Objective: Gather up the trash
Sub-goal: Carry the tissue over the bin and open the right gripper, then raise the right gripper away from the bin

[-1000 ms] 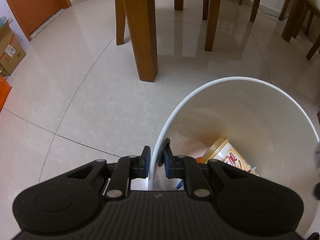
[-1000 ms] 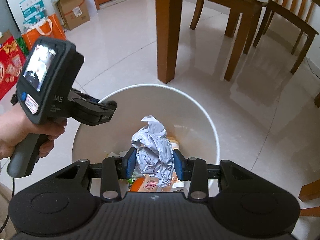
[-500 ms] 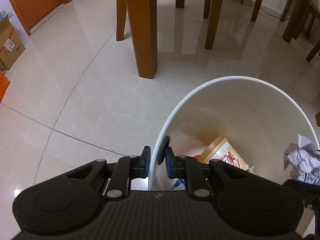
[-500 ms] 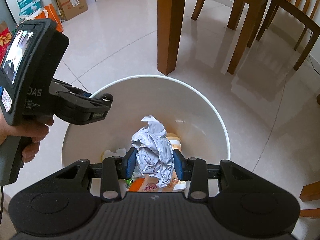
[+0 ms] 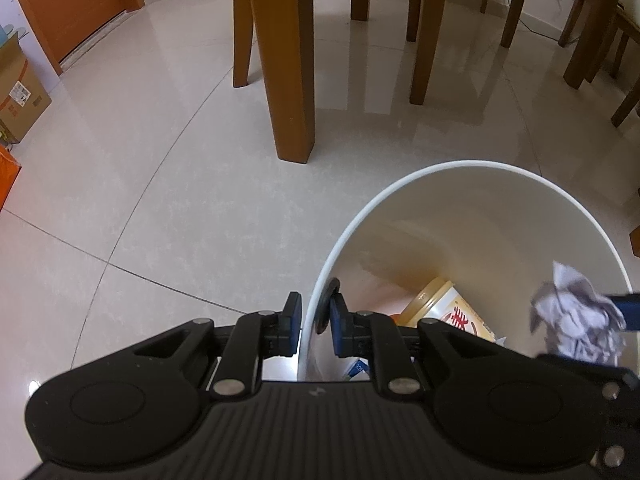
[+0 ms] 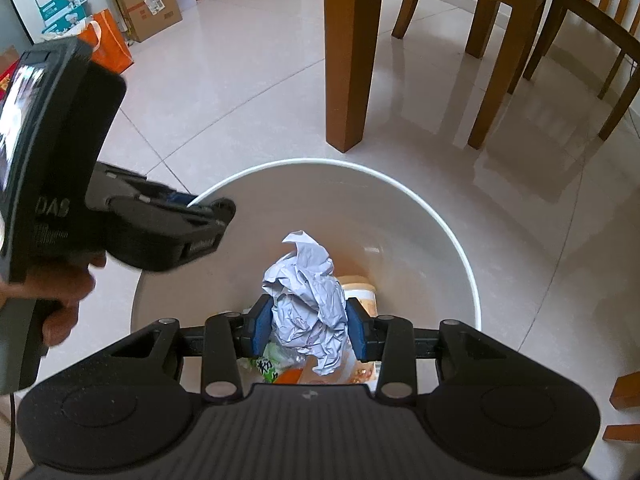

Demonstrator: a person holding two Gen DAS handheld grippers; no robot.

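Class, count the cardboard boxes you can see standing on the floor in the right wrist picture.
1. The brown cardboard box stands on the floor at the upper left, behind the orange bag. More may be hidden behind the left claw, which blocks that side.

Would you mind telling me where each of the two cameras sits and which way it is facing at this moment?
Left wrist view: on the left gripper, looking forward and down at the floor; its fingers clamp the white bin by the rim.
Right wrist view: on the right gripper, looking down into the bin; it grips the crumpled paper; the left gripper and a hand show.
Shared: bin, paper, wooden table leg.
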